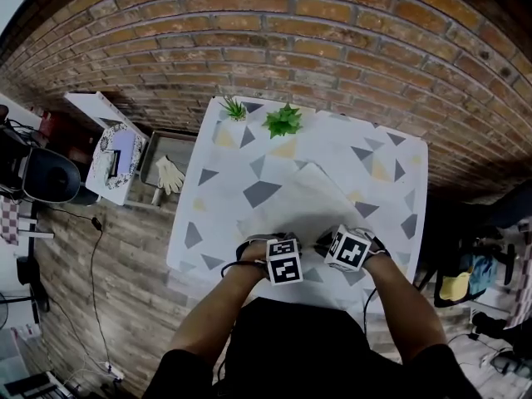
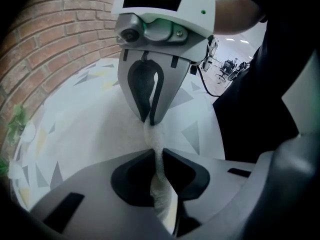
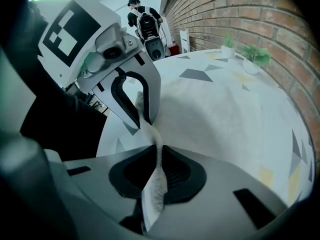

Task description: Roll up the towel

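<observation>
A white towel (image 1: pixel 299 202) lies flat on the table (image 1: pixel 224 181), which has a triangle-patterned cover. Both grippers meet at the towel's near edge, close together and pointing steeply down. My left gripper (image 1: pixel 274 243) is shut on a pinched fold of that edge (image 2: pixel 158 143). In the left gripper view the fold runs between its jaws, with the right gripper (image 2: pixel 151 119) right in front. My right gripper (image 1: pixel 337 241) is shut on the same edge (image 3: pixel 156 149), and the left gripper (image 3: pixel 145 118) shows just ahead of it. The rest of the towel (image 3: pixel 215 109) spreads away toward the wall.
Two small potted plants (image 1: pixel 234 108) (image 1: pixel 283 121) stand at the table's far edge by the brick wall. To the left stand a small white side table (image 1: pixel 112 152) and a tray with a pair of gloves (image 1: pixel 170 173). The table's near edge is right under my hands.
</observation>
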### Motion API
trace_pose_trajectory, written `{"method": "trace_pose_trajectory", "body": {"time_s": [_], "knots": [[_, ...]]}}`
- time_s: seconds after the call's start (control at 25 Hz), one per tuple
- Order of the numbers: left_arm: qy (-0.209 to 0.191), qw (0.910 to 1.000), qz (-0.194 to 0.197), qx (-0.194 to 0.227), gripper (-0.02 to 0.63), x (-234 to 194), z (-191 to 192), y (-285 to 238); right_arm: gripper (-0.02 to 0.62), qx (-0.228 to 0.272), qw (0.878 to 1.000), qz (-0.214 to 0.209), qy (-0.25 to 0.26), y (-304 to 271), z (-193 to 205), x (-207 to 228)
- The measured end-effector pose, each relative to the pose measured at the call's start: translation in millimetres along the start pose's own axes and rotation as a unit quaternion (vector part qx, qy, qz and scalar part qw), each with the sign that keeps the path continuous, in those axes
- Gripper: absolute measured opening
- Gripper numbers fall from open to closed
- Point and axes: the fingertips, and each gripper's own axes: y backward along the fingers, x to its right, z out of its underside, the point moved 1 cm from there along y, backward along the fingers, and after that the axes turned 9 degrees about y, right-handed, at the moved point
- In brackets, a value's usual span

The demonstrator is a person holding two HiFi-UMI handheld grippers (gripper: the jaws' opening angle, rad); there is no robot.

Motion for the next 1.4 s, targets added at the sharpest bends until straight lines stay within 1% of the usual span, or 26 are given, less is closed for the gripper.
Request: {"method": "trace_pose_trajectory", "body": {"time_s": [0.08,0.2,0.28,0.32,0.36,0.44,0.52,0.6,0.68,0.76,0.84,0.92,1.0,1.08,1.12,1.16,1.2,1.32,1.36,1.4], "knots": [[-0.009,0.9999,-0.009,0.002,0.061,-4.8,-1.6,0.4,0.054,-0.006,1.000,0.001,-0.001,-1.1,1.2,2.5],[-0.018,0.9993,-0.032,0.008,0.126,-14.3,-4.3,1.6,0.070,-0.014,1.000,0.013,0.000,-3.1,4.5,10.4],[-0.020,0.9986,-0.048,0.012,0.176,-21.3,-5.0,3.0,0.118,-0.015,0.999,0.034,0.005,1.4,2.7,16.9],[-0.020,0.9981,-0.056,0.015,0.187,-24.4,-5.0,3.8,0.135,-0.014,0.999,0.048,0.009,6.0,0.7,19.8],[-0.019,0.9975,-0.066,0.019,0.193,-27.3,-5.1,4.6,0.141,-0.008,0.998,0.063,0.013,11.8,-2.5,21.6],[-0.015,0.9960,-0.083,0.028,0.200,-32.0,-5.1,6.3,0.140,0.022,0.996,0.082,0.017,25.6,-13.3,20.5],[-0.009,0.9950,-0.094,0.034,0.210,-34.4,-4.3,7.2,0.132,0.058,0.994,0.086,0.020,35.8,-24.3,12.4],[-0.008,0.9943,-0.099,0.038,0.210,-34.2,-3.5,7.5,0.131,0.071,0.993,0.086,0.029,35.4,-27.9,0.5],[-0.009,0.9936,-0.105,0.040,0.210,-33.1,-3.4,7.8,0.137,0.062,0.993,0.089,0.037,25.0,-22.4,-10.3],[-0.013,0.9923,-0.115,0.044,0.210,-32.0,-4.0,8.9,0.147,0.051,0.994,0.095,0.029,12.9,-14.5,-16.6],[-0.016,0.9901,-0.130,0.050,0.210,-31.7,-4.1,11.4,0.171,0.047,0.993,0.108,0.017,4.0,-9.9,-17.9],[-0.019,0.9872,-0.147,0.060,0.210,-30.0,-4.1,14.9,0.191,0.040,0.991,0.126,0.017,-2.9,-6.5,-17.3],[-0.030,0.9845,-0.159,0.067,0.209,-24.1,-3.8,17.6,0.205,0.033,0.989,0.142,0.019,-8.3,-3.8,-15.5],[-0.053,0.9825,-0.166,0.065,0.209,-16.3,-3.0,17.5,0.204,0.027,0.987,0.160,0.020,-10.9,-2.3,-10.3],[-0.065,0.9818,-0.168,0.061,0.209,-12.7,-2.0,15.9,0.194,0.023,0.985,0.168,0.022,-11.4,-1.9,-7.4],[-0.073,0.9812,-0.169,0.056,0.209,-10.2,-0.9,13.7,0.172,0.021,0.984,0.175,0.024,-11.9,-1.6,-5.2],[-0.076,0.9809,-0.171,0.053,0.209,-9.2,0.1,11.4,0.165,0.019,0.984,0.177,0.025,-12.4,-1.5,-4.0],[-0.067,0.9809,-0.176,0.048,0.209,-13.7,0.7,4.9,0.159,0.019,0.984,0.178,0.023,-12.4,-1.4,-1.4],[-0.064,0.9811,-0.176,0.046,0.209,-15.8,0.2,2.8,0.118,0.019,0.984,0.178,0.021,-11.8,-1.3,0.7],[-0.062,0.9814,-0.176,0.044,0.209,-17.7,-0.4,0.7,0.097,0.019,0.984,0.176,0.017,-11.1,-1.2,2.7]]}}
